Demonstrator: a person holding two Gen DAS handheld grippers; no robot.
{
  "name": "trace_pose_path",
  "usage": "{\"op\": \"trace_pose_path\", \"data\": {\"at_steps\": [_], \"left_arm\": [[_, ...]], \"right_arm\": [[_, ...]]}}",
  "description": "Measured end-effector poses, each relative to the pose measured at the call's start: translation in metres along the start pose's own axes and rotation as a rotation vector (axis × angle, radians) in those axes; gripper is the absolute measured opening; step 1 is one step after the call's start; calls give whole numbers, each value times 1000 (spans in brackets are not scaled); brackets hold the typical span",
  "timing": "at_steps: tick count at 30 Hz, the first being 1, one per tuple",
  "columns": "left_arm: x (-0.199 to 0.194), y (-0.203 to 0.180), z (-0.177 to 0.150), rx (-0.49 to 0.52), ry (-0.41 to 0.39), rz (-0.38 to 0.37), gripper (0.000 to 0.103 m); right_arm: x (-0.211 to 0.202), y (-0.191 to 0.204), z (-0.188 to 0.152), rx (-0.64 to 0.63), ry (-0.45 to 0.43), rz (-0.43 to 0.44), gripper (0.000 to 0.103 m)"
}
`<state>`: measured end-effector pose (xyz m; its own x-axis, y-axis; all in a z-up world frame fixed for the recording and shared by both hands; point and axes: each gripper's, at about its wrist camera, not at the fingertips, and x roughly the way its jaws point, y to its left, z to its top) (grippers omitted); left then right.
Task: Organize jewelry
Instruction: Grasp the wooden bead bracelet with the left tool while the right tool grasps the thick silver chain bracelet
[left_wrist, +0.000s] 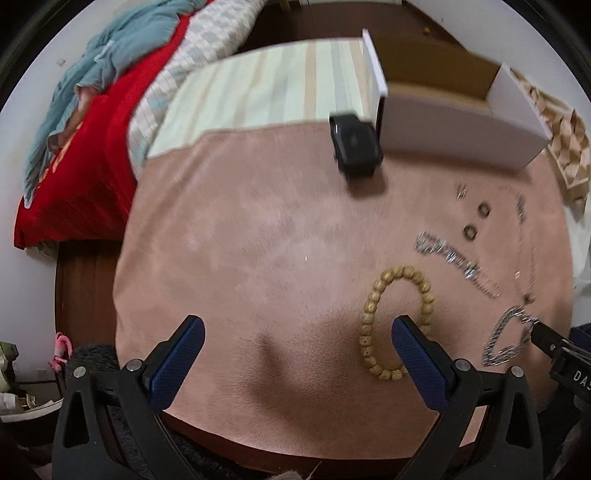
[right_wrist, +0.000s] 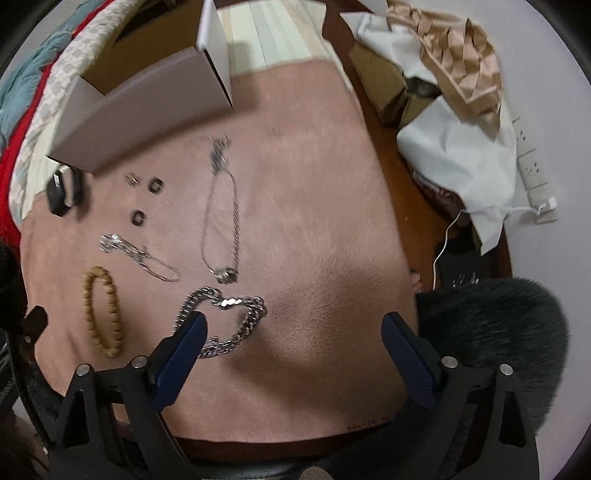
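Jewelry lies on a pink mat. A wooden bead bracelet lies by my left gripper's right finger. A thick silver chain bracelet lies by my right gripper's left finger. A thin silver necklace, a sparkly bracelet, two dark rings and a small silver piece lie farther back. My left gripper is open and empty. My right gripper is open and empty.
An open white box stands at the mat's far edge, a small black case beside it. Bedding lies left. White cloth and brown paper packing lie right, with a power strip.
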<state>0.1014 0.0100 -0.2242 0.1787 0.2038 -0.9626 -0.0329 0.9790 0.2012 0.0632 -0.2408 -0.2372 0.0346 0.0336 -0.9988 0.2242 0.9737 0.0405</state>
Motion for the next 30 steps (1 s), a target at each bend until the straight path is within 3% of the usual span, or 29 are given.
{"op": "trace_pose_path", "data": {"at_steps": [4, 8, 11, 12, 19, 22, 24, 26, 28, 30], "left_arm": [[16, 1, -3, 3, 35, 2, 103], [24, 4, -5, -2, 47, -6, 103], [29, 5, -3, -3, 48, -20, 103], [30, 5, -3, -2, 50, -27, 103], [35, -5, -4, 37, 58, -77, 100], [35, -17, -6, 51, 70, -112, 85], [30, -22, -5, 67, 54, -149, 65], [24, -27, -5, 81, 39, -178, 26], [19, -35, -6, 106, 35, -191, 7], [15, -40, -9, 117, 28, -200, 7]], "right_arm": [[21, 7, -8, -15, 21, 16, 81], [17, 22, -11, -63, -39, -39, 70], [9, 37, -12, -99, -114, -40, 29], [8, 41, -12, -105, -122, -39, 6], [4, 39, -10, -69, -136, -3, 4], [-3, 31, -5, -56, -152, 17, 4], [-4, 23, -3, -45, -153, 28, 4], [-5, 19, -4, -31, -148, 42, 4], [-6, 16, -6, -25, -146, 54, 4], [-7, 15, -6, -23, -146, 63, 4]]}}
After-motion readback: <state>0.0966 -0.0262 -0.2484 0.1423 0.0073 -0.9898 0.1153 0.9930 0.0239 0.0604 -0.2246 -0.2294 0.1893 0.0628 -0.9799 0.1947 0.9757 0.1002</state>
